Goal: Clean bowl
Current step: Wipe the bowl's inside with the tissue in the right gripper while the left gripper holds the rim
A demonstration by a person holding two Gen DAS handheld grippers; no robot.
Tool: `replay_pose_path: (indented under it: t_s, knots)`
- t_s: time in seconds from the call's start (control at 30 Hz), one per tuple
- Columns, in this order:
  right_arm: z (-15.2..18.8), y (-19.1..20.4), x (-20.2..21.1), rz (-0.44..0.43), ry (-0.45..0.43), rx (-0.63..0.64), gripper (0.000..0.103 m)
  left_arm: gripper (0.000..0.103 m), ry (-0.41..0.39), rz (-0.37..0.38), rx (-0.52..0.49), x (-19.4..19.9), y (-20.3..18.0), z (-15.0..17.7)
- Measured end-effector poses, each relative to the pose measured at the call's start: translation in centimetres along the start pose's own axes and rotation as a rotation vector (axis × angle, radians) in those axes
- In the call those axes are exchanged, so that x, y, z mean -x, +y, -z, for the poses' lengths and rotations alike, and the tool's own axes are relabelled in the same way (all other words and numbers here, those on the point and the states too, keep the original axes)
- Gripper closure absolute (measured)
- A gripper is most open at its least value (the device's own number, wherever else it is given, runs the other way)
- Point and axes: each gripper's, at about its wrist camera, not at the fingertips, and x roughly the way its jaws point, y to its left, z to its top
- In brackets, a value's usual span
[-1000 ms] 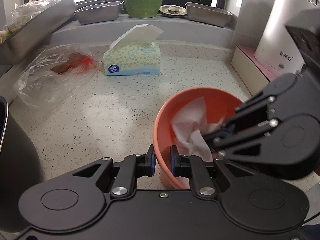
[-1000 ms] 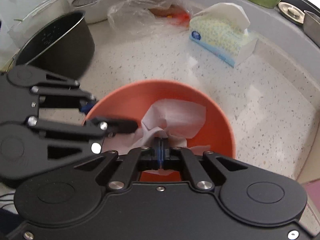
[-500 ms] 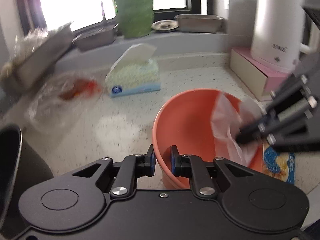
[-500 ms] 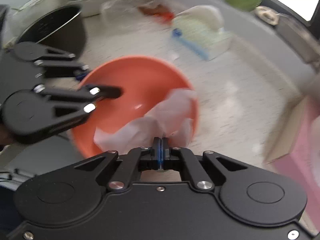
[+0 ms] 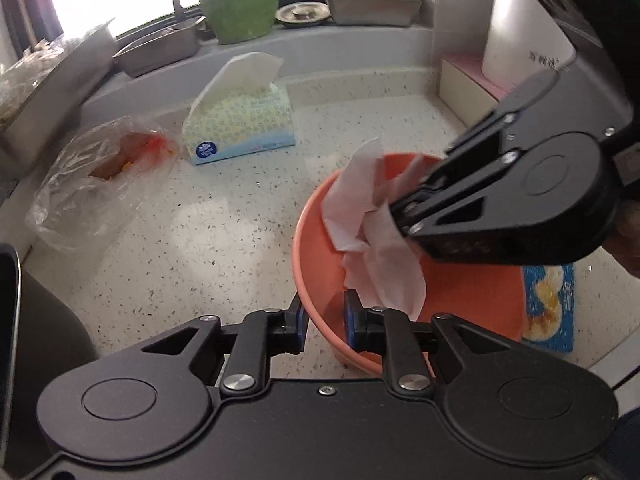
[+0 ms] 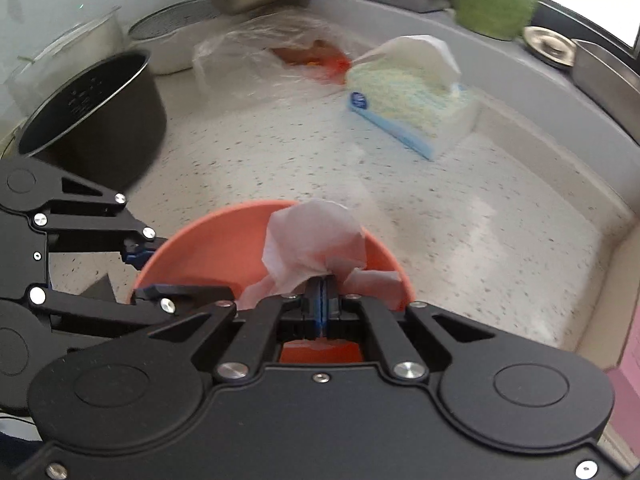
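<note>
An orange bowl (image 5: 316,240) sits on the speckled counter. My left gripper (image 5: 325,320) is shut on its near rim, one finger inside and one outside. My right gripper (image 5: 394,214) reaches in from the right, shut on a crumpled white tissue (image 5: 372,236) pressed against the bowl's inner wall. In the right wrist view the tissue (image 6: 316,248) bunches at my shut right gripper (image 6: 322,304) over the bowl (image 6: 224,252), and the left gripper (image 6: 138,276) clamps the bowl's left rim.
A tissue box (image 5: 240,124) and a clear plastic bag with red contents (image 5: 100,176) lie behind. A dark pot (image 6: 92,120) stands left. A white kettle (image 5: 516,28) on a pink box, a blue sponge cloth (image 5: 550,304) and steel trays (image 5: 372,6) are around.
My right gripper has swept the tissue from the bowl's right side round to its far and left inner wall. The left gripper keeps its hold on the rim while both views have shifted.
</note>
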Motion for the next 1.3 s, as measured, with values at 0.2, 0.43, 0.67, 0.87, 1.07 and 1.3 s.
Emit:
replay_pose_path:
  t_s: [0.2,0.43,0.67,0.87,1.07,1.3]
  knots:
    - [-0.2,1.2,-0.4,-0.031,0.022,0.099,0.102,0.083,0.025,0.012,-0.010,-0.1,0.2,-0.1]
    - [0.5,1.0,-0.4,0.018,0.085,0.083,0.102,0.087,0.048,0.028,0.117,-0.5,1.1,-0.5]
    - [3.0,0.8,1.1,0.017,0.157,0.035,0.102,0.088,0.052,0.030,0.166,-0.9,1.7,-1.0]
    - [4.2,1.9,3.4,-0.055,0.113,-0.056,0.103,0.088,0.047,0.033,0.178,-1.2,1.9,-1.3]
    - [5.2,1.0,7.0,0.014,0.056,-0.102,0.102,0.088,0.044,0.034,0.177,-1.4,1.9,-1.4]
    - [6.1,-3.5,8.3,0.091,-0.048,-0.296,0.102,0.088,0.045,0.047,0.137,-1.4,1.8,-1.3]
